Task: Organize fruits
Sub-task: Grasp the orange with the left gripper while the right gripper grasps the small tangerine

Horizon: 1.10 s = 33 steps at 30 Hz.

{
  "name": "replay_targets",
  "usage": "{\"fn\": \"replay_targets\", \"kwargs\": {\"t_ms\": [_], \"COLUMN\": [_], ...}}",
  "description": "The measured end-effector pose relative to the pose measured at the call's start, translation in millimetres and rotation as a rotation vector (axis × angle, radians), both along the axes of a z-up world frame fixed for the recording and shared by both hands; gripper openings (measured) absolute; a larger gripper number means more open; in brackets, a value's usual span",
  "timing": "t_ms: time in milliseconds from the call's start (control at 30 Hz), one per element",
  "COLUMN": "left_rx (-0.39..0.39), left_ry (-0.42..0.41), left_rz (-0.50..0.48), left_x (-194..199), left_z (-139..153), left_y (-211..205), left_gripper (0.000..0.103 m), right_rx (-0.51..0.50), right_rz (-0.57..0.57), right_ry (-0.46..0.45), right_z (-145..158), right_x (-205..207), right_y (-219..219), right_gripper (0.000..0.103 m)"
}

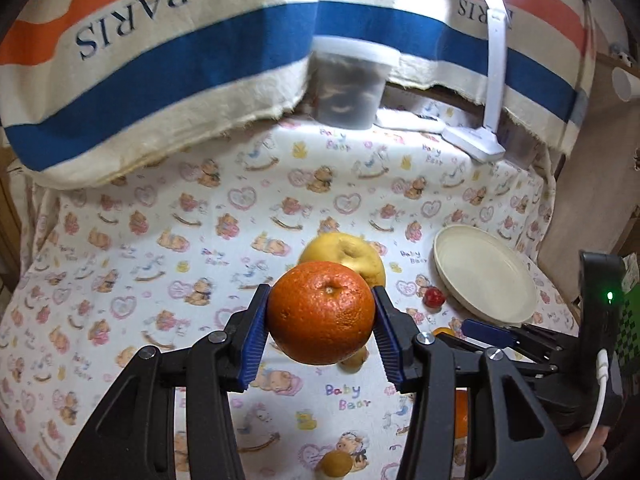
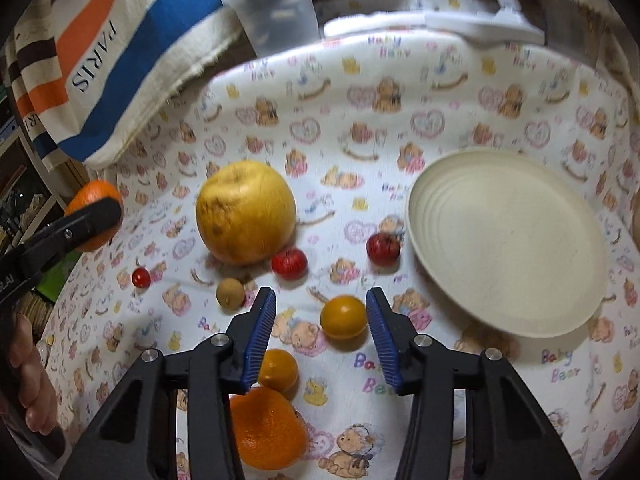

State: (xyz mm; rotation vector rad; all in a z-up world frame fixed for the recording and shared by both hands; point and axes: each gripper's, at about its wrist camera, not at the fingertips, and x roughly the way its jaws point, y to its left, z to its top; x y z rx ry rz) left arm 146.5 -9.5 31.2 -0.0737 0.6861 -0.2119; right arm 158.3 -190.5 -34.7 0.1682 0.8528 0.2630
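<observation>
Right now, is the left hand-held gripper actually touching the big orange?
Touching. The left wrist view shows the left hand-held gripper with both blue pads pressed against the sides of the orange, held clear above the cloth.

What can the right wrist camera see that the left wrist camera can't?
Only the right wrist view shows the tiny cherry tomato, the red tomato beside the big fruit, and a second orange down by the open right gripper.

Only the left wrist view shows the held orange from the front, squeezed between the left gripper's blue pads, and the lamp's tall white arm.

Both show the big yellow fruit, the cream plate, the teddy bear cloth and the plastic tub.
</observation>
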Motion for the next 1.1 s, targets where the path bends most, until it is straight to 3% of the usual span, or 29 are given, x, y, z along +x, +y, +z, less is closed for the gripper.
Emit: {"fn": "replay_targets", "kwargs": {"t_ms": [367,467,600,767,1100], "left_rx": [0.015,0.017,0.016,0.047,0.066], "left_ry": [0.011,0.011,0.014,0.023,-0.104], "left_rz": [0.027,0.026,0.025,0.014,-0.042], "left_x": [4,4,4,-2,-25], "left_z": [-11,-10,-10,-3,59], "left_y": [7,7,7,5,-18], "left_gripper": [0.048,0.048,0.048,0.048,0.048], "right_rx": [-0.042,-0.028,-0.019,-0.011,-0.030], "right_rz": [-0.035,-0.029,-0.042,-0.050,-0.107], "right_ry": [0.059,0.081,0.071,-0.006,-0.252], "right_z": [-14,-18,-17,2,79], "right_x": [11,14,12,2,-27], "right_y": [-2,-2,-5,-8,-28], "right_gripper": [0.045,0.031,0.030,0.030,0.030]}}
